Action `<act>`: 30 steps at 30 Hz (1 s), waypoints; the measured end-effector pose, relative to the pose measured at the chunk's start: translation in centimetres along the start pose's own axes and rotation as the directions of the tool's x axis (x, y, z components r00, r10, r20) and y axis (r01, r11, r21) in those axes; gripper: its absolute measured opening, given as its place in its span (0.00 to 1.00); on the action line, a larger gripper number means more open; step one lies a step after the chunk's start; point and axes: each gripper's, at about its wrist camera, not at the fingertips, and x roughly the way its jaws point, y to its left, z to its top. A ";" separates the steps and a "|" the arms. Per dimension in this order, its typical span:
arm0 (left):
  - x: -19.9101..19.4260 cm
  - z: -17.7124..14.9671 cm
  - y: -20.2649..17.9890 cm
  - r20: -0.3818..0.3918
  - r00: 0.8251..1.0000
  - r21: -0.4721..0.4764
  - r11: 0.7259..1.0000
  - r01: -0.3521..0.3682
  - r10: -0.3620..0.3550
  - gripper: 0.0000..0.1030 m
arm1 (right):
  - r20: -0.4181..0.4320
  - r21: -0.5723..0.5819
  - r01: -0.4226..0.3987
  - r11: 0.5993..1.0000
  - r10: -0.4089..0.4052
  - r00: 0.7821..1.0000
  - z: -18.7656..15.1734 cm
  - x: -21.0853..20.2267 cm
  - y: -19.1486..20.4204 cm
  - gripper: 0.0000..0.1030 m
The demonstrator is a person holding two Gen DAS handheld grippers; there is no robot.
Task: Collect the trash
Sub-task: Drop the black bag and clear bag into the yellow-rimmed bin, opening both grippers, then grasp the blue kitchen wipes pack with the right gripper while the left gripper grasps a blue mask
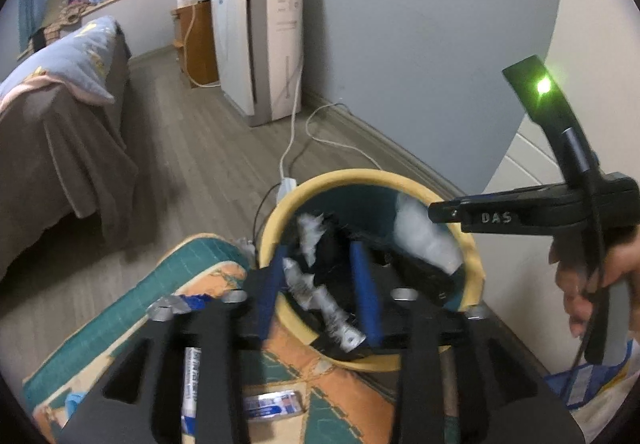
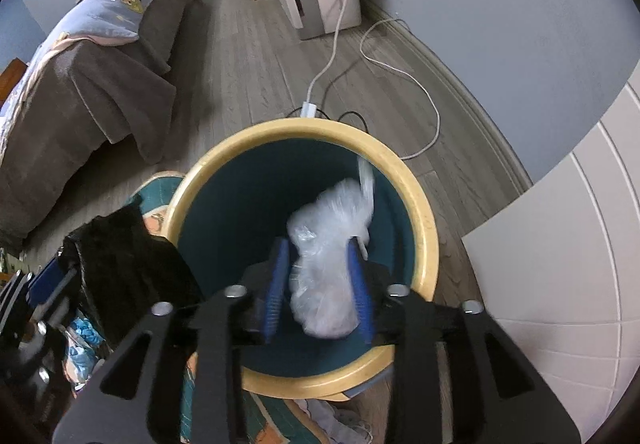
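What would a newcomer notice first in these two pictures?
First, the round bin with its yellow rim and teal inside, on the floor near the wall. The right gripper holds a crumpled clear plastic bag over its mouth; the left gripper holds black and white scraps there.

There is one bin, one clear plastic bag, one black cloth, one bed and two grippers.

Bin: smooth yellow rim, matt teal inside. Bag: crinkled clear plastic. Floor: grey wood-look planks.
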 end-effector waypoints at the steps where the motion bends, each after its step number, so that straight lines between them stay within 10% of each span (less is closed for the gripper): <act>1: -0.1 -0.1 0.2 0.005 1.000 -0.007 1.000 -0.003 0.003 0.51 | 0.006 -0.004 0.002 1.000 -0.002 1.000 0.0 -0.1 0.1 0.43; 9: -1.4 -0.9 1.4 0.013 0.998 -0.030 0.997 -0.065 0.065 0.89 | 0.043 -0.003 -0.003 1.000 0.003 0.999 0.1 -1.0 0.6 0.76; 30: -11.7 -4.4 9.7 -0.007 0.958 -0.126 0.951 -0.284 0.285 0.93 | 0.089 -0.071 -0.019 0.997 0.025 0.996 0.0 -2.5 7.2 0.94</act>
